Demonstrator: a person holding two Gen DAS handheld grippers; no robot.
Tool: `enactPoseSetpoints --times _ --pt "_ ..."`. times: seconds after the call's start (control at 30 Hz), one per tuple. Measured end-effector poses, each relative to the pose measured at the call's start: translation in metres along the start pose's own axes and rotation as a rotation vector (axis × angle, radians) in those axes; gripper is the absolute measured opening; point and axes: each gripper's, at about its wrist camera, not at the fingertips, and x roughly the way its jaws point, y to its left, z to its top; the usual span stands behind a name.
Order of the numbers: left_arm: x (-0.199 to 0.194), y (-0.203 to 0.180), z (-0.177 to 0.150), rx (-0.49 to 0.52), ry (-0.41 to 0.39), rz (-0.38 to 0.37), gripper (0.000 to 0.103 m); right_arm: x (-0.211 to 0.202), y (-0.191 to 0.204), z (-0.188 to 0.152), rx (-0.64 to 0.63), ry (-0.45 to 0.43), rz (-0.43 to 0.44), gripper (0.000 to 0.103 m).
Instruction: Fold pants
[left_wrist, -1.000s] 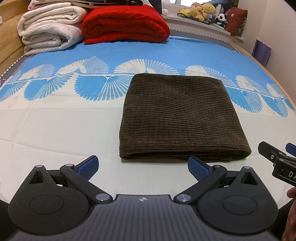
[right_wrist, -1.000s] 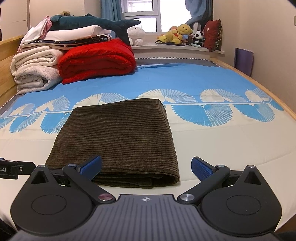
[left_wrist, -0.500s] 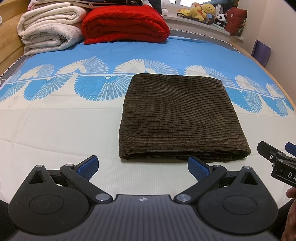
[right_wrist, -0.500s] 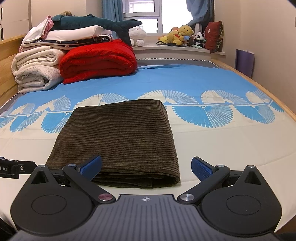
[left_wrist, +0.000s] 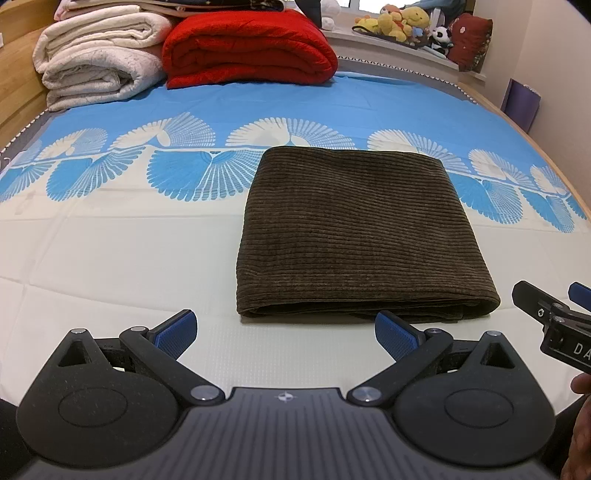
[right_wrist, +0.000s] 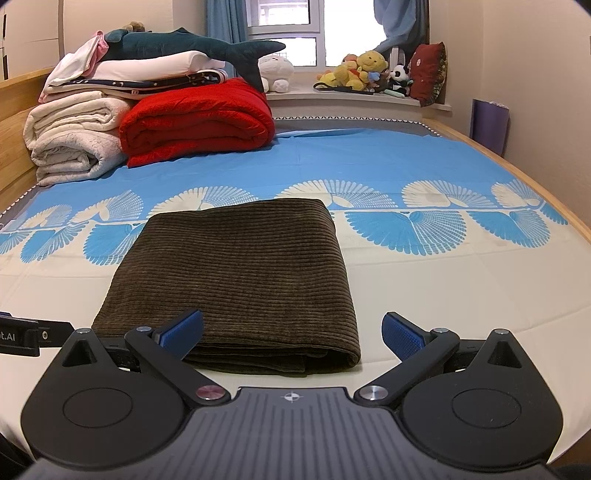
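Observation:
Brown corduroy pants (left_wrist: 354, 229) lie folded into a flat rectangle on the bed, also seen in the right wrist view (right_wrist: 236, 273). My left gripper (left_wrist: 284, 332) hovers open just short of the pants' near edge, holding nothing. My right gripper (right_wrist: 291, 332) is open too, with its left fingertip (right_wrist: 183, 330) over the pants' near edge and nothing between the pads. Part of the right gripper (left_wrist: 554, 317) shows at the right edge of the left wrist view. A piece of the left gripper (right_wrist: 22, 336) shows at the left edge of the right wrist view.
The bed sheet (left_wrist: 110, 251) is cream near me and blue with white fan prints farther off. A red blanket (left_wrist: 247, 51) and rolled white blankets (left_wrist: 96, 70) are stacked at the head. Plush toys (right_wrist: 362, 74) line the windowsill. A wooden bed frame (right_wrist: 491, 155) runs along the right.
Nothing has changed in the left wrist view. The right wrist camera has risen and tilted up slightly, showing more of the window; the pants have not moved.

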Motion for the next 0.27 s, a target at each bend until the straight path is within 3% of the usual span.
enactPoseSetpoints --times 0.27 --pt "-0.0002 -0.0003 -0.0006 -0.001 0.001 -0.001 0.103 0.0001 0.0003 -0.0001 0.0 0.0 -0.001 0.102"
